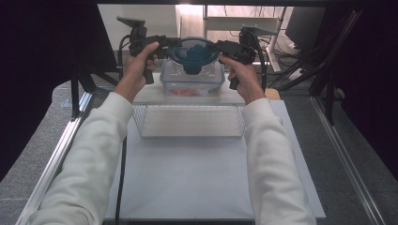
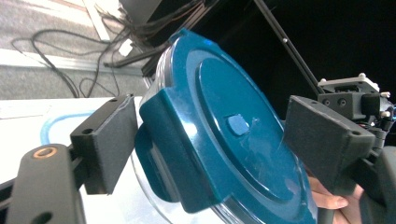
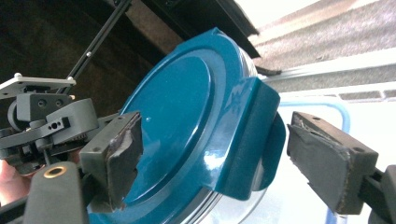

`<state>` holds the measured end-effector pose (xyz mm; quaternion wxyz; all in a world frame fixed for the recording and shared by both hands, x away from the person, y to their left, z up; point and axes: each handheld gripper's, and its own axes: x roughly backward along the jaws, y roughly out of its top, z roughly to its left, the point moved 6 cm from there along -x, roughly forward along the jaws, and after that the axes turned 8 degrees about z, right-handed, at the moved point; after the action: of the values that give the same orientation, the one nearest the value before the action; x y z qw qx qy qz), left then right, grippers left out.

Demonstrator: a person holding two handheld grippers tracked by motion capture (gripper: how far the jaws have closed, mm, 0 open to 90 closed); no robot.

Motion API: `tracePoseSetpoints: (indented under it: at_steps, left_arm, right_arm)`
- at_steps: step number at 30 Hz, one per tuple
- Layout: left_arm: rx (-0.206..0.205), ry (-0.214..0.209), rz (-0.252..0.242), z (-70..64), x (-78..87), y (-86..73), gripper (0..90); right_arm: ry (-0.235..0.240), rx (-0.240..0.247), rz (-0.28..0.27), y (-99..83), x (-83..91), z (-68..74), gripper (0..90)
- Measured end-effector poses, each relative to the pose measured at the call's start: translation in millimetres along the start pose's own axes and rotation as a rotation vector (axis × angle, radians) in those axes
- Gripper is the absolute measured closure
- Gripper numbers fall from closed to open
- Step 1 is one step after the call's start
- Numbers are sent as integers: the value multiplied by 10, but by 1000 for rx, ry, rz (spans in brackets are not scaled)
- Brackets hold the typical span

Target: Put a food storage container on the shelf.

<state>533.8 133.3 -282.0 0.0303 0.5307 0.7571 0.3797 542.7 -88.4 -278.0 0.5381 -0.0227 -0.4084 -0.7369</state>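
A white table is standing in a dim work area, with dark curtains hanging at both sides and cables trailing across the floor behind it.

The left gripper is holding its jaws wide apart, one on each side of a blue side clip on the lid of a round container; the near jaw is sitting just beside the clip, and whether it is touching is hard to tell. The right gripper is likewise spreading its jaws wide, straddling the opposite clip of the same lid, with neither jaw clearly pressing on it. In the high view the left gripper and the right gripper are meeting the lid from its two sides, each gripped by a hand with a white sleeve running down to the bottom edge.

The blue lid is sitting on a clear round bowl, and the bowl is resting on top of a clear square box at the far end of the table, with something orange showing through the box wall. Just nearer to the person, a clear rectangular tray is lying on the table.
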Motion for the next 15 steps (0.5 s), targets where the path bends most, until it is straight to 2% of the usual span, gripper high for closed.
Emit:
tracePoseSetpoints:
  at_steps: [6, 9, 12, 15]
  left_arm:
    - [-40, 4, -10, -48, 104, -27, 153]
    - [-61, 33, -18, -64, 173, -53, 151]
    - [-70, 36, -19, -69, 230, -80, 150]
    - [-87, 59, -22, -84, 292, -119, 148]
  right_arm:
    - [-19, 56, -26, -5, 124, 34, 152]
    - [-17, 80, -37, -23, 205, 51, 146]
    - [-18, 99, -54, -46, 314, 56, 147]
    - [-27, 110, -56, -72, 384, 43, 146]
